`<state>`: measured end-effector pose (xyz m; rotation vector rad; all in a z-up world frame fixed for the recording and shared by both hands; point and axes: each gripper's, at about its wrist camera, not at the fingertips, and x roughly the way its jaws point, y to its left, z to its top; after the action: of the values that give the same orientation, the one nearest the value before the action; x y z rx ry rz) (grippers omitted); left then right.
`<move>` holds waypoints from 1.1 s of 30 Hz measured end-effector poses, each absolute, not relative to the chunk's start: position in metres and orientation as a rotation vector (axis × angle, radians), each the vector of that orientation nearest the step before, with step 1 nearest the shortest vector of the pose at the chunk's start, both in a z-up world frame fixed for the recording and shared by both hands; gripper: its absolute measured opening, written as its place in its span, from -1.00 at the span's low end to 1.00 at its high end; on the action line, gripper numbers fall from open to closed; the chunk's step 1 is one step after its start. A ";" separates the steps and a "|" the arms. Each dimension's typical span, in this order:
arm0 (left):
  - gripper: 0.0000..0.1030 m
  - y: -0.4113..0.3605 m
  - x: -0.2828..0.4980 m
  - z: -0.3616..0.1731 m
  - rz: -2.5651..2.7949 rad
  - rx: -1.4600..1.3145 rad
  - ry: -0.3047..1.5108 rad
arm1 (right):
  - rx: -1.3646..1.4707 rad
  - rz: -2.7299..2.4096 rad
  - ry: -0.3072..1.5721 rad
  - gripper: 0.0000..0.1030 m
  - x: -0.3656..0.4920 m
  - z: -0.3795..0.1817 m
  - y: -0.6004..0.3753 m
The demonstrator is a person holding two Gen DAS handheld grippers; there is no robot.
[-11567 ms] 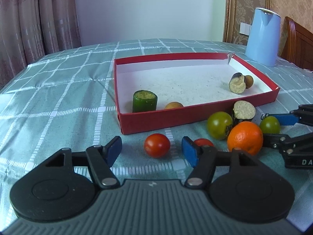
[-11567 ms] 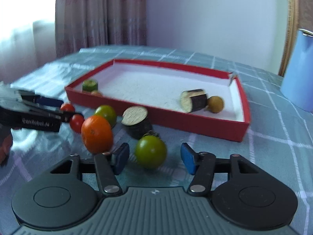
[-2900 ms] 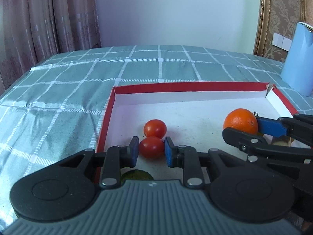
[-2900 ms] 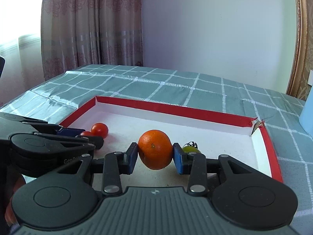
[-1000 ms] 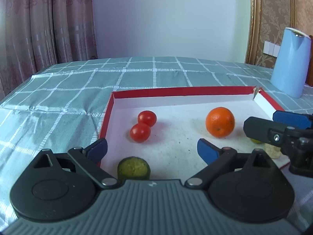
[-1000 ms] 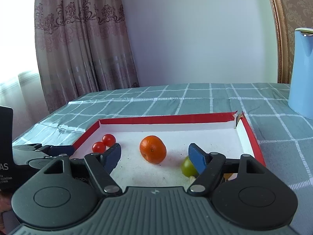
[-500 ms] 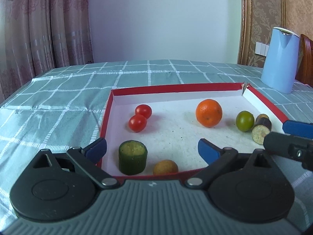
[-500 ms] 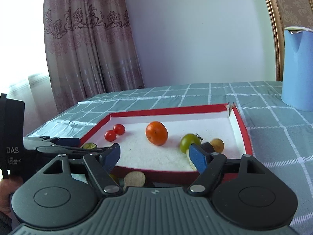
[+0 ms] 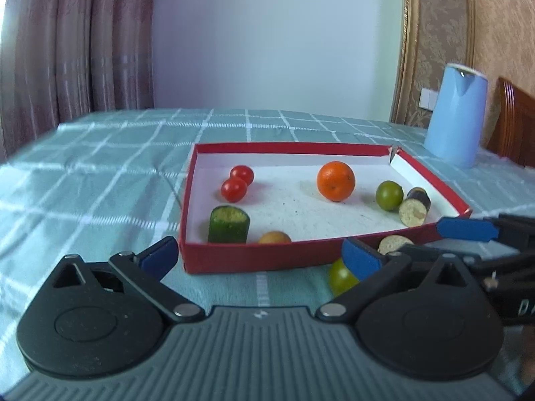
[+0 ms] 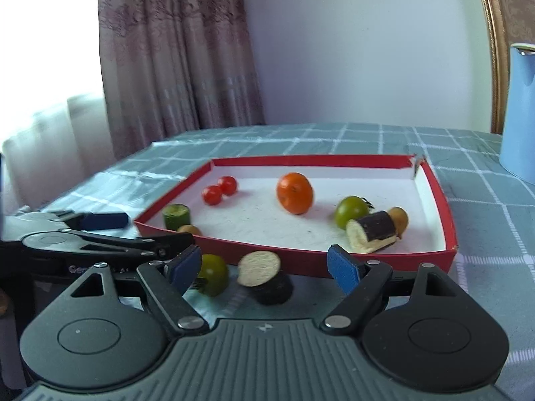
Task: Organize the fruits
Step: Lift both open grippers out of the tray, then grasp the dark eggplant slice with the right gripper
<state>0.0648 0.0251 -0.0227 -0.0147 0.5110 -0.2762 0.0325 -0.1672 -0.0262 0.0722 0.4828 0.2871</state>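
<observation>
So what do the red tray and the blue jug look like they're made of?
Red tray: likely cardboard, matte red outside, white inside; thin folded walls, torn far corner. Blue jug: smooth, slightly glossy, probably plastic or coated metal; hard to tell which.

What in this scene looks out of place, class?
Two pieces sit outside the red box: a green tomato and an eggplant piece lie on the tablecloth against its near wall. The box's far right corner is torn open.
</observation>
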 end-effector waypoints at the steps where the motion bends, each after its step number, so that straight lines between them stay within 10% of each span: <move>1: 1.00 0.028 0.066 -0.023 -0.268 -0.028 0.518 | 0.056 0.276 0.491 0.60 0.033 -0.028 -0.166; 7: 1.00 0.037 0.065 -0.025 -0.259 -0.071 0.544 | 0.038 0.238 0.566 0.50 0.044 -0.035 -0.163; 17: 1.00 0.038 0.067 -0.028 -0.267 -0.080 0.572 | 0.045 0.234 0.639 -0.23 0.062 -0.043 -0.157; 33: 1.00 0.010 0.059 -0.026 -0.318 -0.065 0.594 | 0.063 0.087 0.627 -0.22 0.042 -0.042 -0.188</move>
<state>0.0592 0.0098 -0.0263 -0.0652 0.5941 -0.3177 0.0415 -0.1877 -0.0419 0.0635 0.6266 0.0865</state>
